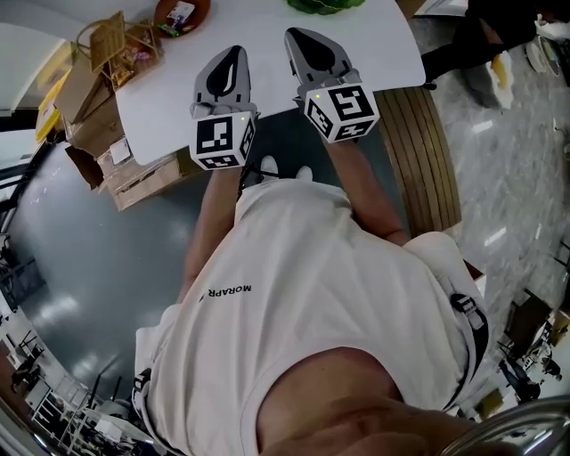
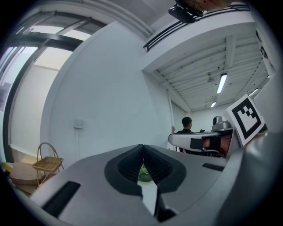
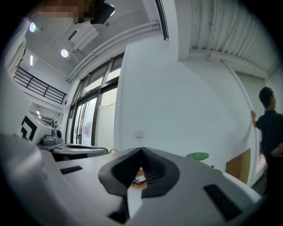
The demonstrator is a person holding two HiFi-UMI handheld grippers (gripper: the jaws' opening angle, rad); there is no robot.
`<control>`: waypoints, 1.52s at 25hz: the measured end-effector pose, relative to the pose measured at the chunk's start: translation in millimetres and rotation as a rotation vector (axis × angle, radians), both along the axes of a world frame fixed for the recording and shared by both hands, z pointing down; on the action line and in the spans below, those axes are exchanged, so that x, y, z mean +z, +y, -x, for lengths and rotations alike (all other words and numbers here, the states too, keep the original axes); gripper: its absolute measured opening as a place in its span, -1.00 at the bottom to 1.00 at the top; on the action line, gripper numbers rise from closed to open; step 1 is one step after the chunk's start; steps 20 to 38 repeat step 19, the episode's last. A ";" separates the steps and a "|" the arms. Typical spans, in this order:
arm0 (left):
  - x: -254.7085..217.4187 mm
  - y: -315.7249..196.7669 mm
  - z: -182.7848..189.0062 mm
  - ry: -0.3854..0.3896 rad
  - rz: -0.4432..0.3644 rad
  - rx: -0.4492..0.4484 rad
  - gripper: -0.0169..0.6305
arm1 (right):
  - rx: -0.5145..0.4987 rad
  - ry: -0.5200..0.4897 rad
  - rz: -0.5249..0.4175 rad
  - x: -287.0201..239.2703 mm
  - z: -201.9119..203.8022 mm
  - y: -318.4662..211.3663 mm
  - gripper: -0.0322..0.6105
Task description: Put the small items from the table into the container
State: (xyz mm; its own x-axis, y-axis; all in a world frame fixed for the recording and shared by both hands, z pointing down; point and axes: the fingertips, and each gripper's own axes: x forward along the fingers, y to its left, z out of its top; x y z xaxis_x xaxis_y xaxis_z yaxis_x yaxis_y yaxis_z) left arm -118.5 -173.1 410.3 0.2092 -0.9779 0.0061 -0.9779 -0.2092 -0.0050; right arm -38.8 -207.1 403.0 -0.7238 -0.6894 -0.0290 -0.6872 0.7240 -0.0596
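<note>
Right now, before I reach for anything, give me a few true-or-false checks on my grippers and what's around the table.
1. The right gripper is shut with nothing in it. True.
2. The left gripper is clamped on a small item. False: its jaws meet with nothing between them; the green seen through the gap lies beyond the jaws.
3. A brown bowl with small things in it sits at the far side of the white table. True.
4. The wicker basket stands to the right of both grippers. False: it is at the left in the head view, above the cardboard boxes.
</note>
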 end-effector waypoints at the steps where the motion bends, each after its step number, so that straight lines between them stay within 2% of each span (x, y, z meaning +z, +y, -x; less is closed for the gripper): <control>1: -0.1 2.1 0.1 0.000 -0.001 -0.002 -0.93 | -0.002 0.001 0.000 0.6 0.2 2.3 -0.86; 14: 2.6 23.8 3.3 0.016 0.001 -0.030 -0.93 | -0.018 0.012 0.013 7.2 4.6 23.1 -0.86; 38: 0.1 24.0 9.7 0.022 -0.005 -0.029 -0.93 | -0.019 0.013 0.017 8.5 7.2 21.6 -0.86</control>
